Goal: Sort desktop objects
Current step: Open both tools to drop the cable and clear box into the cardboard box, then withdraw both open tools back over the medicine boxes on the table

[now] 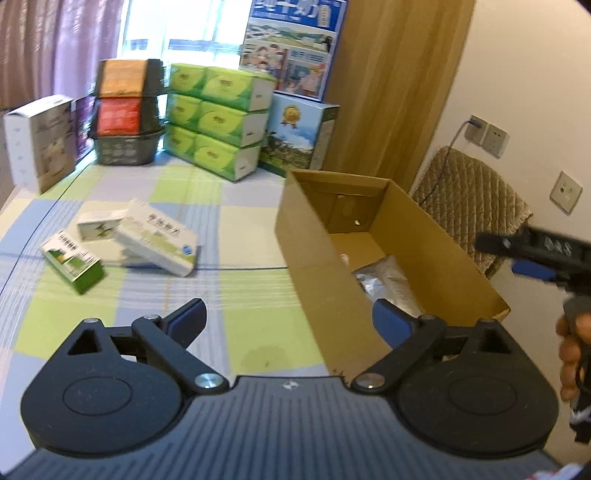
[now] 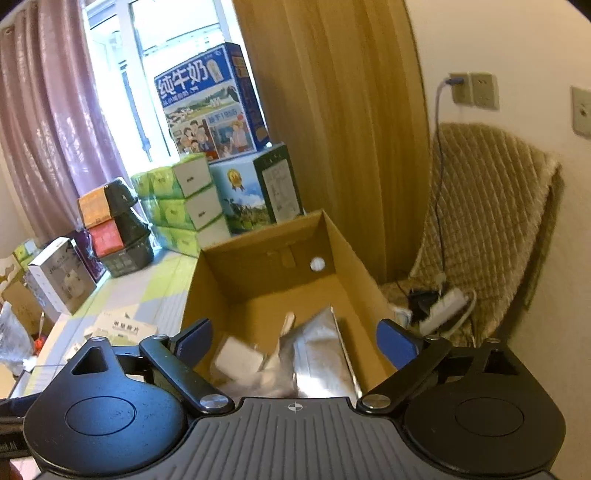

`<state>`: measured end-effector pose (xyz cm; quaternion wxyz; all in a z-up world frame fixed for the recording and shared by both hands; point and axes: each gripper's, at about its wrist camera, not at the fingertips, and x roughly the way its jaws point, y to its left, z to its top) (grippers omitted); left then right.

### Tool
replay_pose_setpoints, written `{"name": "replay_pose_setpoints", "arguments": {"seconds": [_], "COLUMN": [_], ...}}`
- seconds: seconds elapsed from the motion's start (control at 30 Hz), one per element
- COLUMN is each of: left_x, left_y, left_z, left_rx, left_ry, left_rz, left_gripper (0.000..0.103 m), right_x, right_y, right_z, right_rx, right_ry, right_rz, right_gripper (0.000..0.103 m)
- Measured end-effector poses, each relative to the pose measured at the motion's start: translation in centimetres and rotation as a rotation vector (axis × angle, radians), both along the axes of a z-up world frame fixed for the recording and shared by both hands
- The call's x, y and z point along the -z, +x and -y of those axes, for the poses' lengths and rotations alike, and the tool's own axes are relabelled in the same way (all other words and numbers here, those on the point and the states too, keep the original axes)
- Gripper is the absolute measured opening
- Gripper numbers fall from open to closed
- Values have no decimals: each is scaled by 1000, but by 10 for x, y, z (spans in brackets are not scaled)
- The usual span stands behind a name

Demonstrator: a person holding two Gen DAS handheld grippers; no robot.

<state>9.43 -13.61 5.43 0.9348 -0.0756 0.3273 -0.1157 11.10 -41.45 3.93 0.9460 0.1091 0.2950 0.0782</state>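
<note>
Along the far edge of the checked tablecloth stand stacked green tissue packs, a dark basket holding orange and red packets, a white carton and a blue-green box. A blue milk carton rests on that box. Pink curtains flank the bright window. A wooden panel stands behind. A quilted chair sits by the wall, a white power strip on its seat. Wall sockets carry a plugged cable.
</note>
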Motion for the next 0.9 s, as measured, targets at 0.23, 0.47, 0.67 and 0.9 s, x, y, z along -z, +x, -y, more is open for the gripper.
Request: {"name": "replay_pose_setpoints", "arguments": {"seconds": [0.23,0.47,0.67,0.9], "left_x": [-1,-5,-7,-8], "left_y": [-22,-40,-50,-42], "left_z": [-37,-93,-138,-176], "left_rx": [-78,-186,-219,-115], "left_ry": [1,1,69,203], "left_rz": [23,55,65,30], "left_gripper": [99,101,101,101], "right_x": [5,-4,-4,1], "right_y": [-39,-55,-59,-48], "right_z": [-25,-80,-126,-162], "right_rx": [-34,-165,-322,-466], "right_ry": [34,14,-74,-203], "right_rz": [-23,-21,-13,-9], "right_gripper": [99,101,101,101]}}
